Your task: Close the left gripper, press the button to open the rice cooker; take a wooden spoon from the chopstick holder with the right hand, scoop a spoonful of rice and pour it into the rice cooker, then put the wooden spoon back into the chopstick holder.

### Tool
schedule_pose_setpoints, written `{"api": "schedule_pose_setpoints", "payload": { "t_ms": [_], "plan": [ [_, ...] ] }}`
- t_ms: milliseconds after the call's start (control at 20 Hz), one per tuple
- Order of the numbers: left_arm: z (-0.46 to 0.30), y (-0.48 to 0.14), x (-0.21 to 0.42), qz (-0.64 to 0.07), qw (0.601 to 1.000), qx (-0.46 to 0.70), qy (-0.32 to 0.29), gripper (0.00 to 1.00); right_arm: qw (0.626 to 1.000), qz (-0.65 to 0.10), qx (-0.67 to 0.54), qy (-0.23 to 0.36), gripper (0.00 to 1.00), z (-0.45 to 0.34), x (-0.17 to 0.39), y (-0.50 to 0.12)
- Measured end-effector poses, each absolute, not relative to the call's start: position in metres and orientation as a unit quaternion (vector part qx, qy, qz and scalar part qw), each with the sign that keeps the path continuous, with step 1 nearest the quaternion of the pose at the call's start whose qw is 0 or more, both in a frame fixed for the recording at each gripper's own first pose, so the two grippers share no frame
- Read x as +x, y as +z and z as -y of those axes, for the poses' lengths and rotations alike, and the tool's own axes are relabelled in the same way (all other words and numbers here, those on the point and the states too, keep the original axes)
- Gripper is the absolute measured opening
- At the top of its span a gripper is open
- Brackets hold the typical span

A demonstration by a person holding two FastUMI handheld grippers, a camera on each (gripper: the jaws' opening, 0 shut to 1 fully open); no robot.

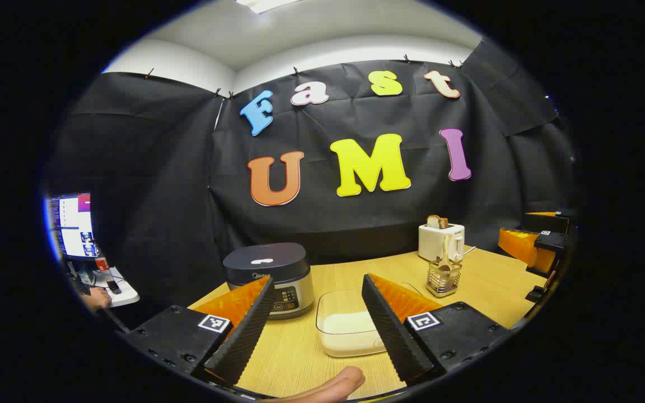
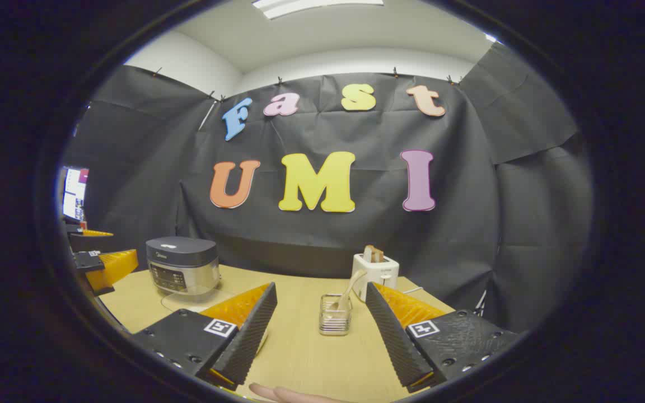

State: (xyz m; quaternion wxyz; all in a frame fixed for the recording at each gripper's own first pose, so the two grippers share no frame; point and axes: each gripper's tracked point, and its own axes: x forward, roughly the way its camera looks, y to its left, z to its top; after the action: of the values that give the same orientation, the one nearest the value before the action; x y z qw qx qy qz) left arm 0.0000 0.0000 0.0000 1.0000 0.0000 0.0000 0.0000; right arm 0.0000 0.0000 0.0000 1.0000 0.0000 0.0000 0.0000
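At lower centre of the left gripper view, the left gripper (image 1: 317, 327) hovers with fingers spread, not yet clenched for the cooker (image 1: 269, 275), lid down, at centre-left. The right gripper (image 2: 318, 331), also released, faces the spoon (image 2: 346, 292) in its holder (image 2: 335, 322), ready for pickup.

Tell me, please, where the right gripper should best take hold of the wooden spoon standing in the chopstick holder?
Probably the wooden spoon handle above the chopstick holder rim, since the lower end sits inside the wire basket. The handle leans up-right toward the toaster, so the open right gripper could approach from the front, fingers either side.
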Motion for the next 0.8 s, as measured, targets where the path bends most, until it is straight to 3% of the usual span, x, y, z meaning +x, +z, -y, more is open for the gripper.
{"api": "schedule_pose_setpoints", "payload": {
  "t_ms": [300, 400, 800],
  "plan": [
    [-0.013, 0.004, 0.004, 0.006, 0.999, -0.029, 0.017, 0.93, 1.0, -0.002, 0.006, -0.015, 0.95, 0.011, 0.005, -0.001],
    [-0.016, 0.002, 0.006, 0.004, 0.999, -0.032, 0.016, 0.95, 1.0, -0.006, 0.007, -0.014, 0.95, 0.011, 0.006, -0.004],
    [-0.02, 0.003, 0.008, 0.005, 0.999, -0.033, 0.012, 0.86, 1.0, -0.004, 0.0, -0.004, 0.95, 0.004, 0.007, -0.006]
  ]
}}
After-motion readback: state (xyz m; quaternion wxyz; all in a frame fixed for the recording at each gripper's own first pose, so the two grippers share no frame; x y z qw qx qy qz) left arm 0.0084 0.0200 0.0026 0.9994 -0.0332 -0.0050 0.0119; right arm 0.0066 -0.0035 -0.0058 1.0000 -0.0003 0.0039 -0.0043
